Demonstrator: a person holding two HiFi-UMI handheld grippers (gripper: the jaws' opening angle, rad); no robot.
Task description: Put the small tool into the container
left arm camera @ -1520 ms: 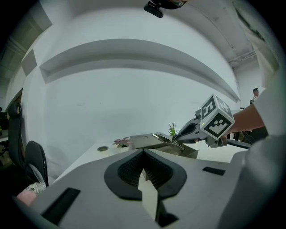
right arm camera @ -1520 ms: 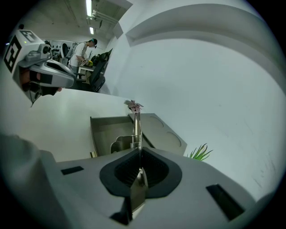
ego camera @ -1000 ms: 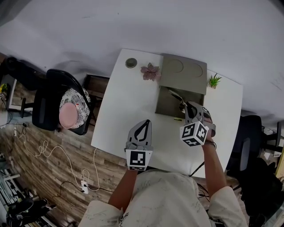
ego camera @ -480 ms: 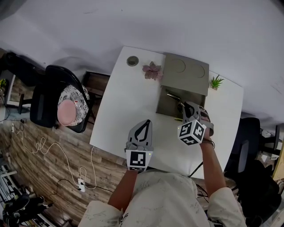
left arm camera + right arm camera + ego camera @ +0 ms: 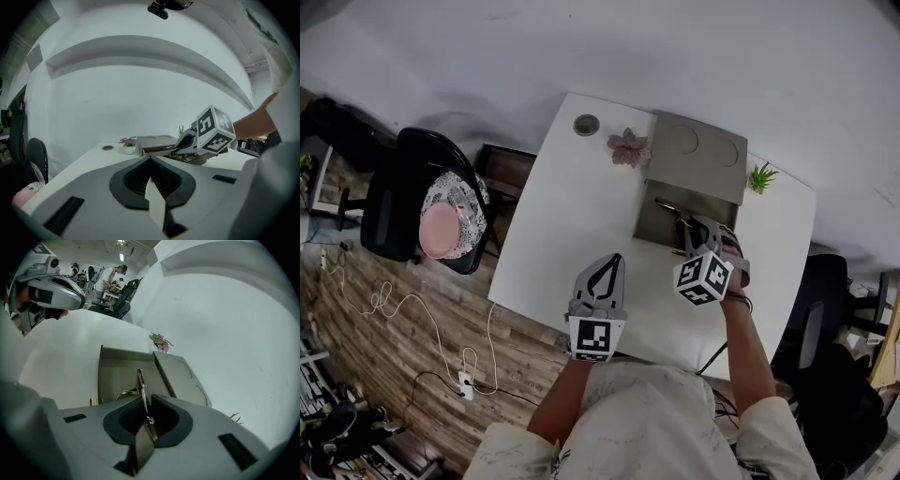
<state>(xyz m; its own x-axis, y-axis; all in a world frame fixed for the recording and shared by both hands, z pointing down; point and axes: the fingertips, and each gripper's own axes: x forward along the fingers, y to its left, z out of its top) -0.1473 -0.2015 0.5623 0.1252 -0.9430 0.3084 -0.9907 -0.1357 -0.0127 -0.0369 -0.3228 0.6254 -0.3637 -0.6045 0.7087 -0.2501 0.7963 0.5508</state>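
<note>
Release stage: fingers of the right gripper [image 5: 146, 399], poised over the open container [image 5: 110, 366] on the worktop [image 5: 70, 343], have just been opening and stand slightly apart with the small tool [image 5: 140, 380] loose between them, so the drop into the container appears under way though not yet completed. Tool's long axis runs along the gripper's own line, slanting forward and down, free end aimed over the container floor and rear end back between the pads. Left gripper [image 5: 150, 161] hovers well aside, fingers clenched on nothing.
</note>
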